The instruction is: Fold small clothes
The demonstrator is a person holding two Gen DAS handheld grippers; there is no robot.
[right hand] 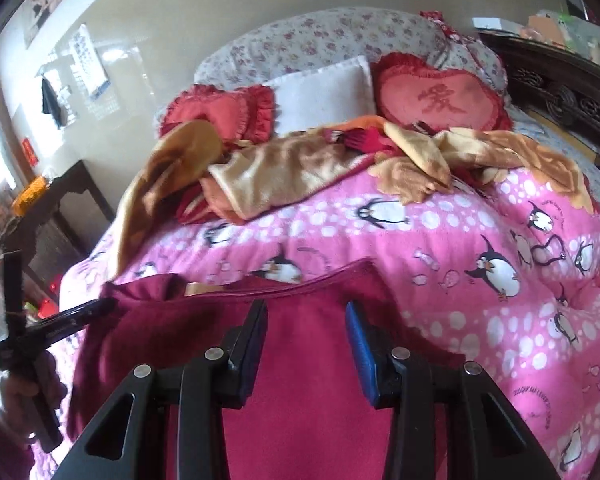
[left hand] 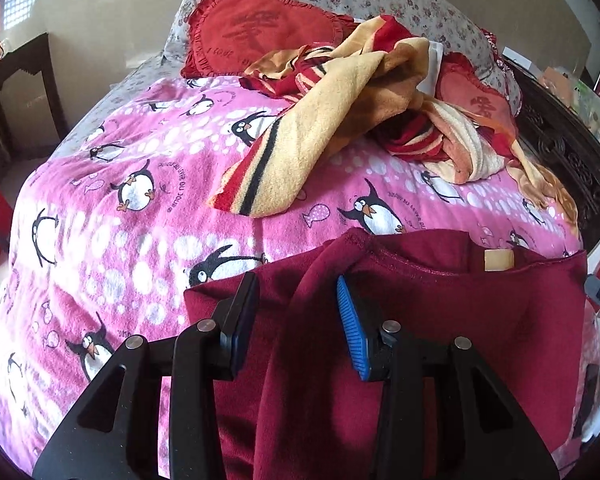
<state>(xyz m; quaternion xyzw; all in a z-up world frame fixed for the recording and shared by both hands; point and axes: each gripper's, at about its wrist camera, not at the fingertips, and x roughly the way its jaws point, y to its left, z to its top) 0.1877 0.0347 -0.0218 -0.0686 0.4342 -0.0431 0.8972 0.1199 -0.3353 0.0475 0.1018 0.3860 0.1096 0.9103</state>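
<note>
A dark red fleece garment (left hand: 440, 320) lies spread on the pink penguin bedcover (left hand: 120, 240), neck edge and tan label (left hand: 498, 259) at the far side. My left gripper (left hand: 296, 284) stands over its left part. A raised fold runs between the jaws, the blue pad face is bare, and the jaws are apart: open. In the right wrist view my right gripper (right hand: 305, 308) is over the garment (right hand: 308, 400), also open, with cloth below the gap. The left gripper (right hand: 100, 308), held by a hand (right hand: 24, 392), has its tip at the garment's left corner.
A crumpled yellow and red striped blanket (left hand: 320, 140) lies across the middle of the bed. Behind it are heart cushions (right hand: 440, 96), a white pillow (right hand: 324, 92) and floral pillows. A dark carved headboard (left hand: 560, 152) is at the right, and a dark side table (left hand: 20, 80) at the left.
</note>
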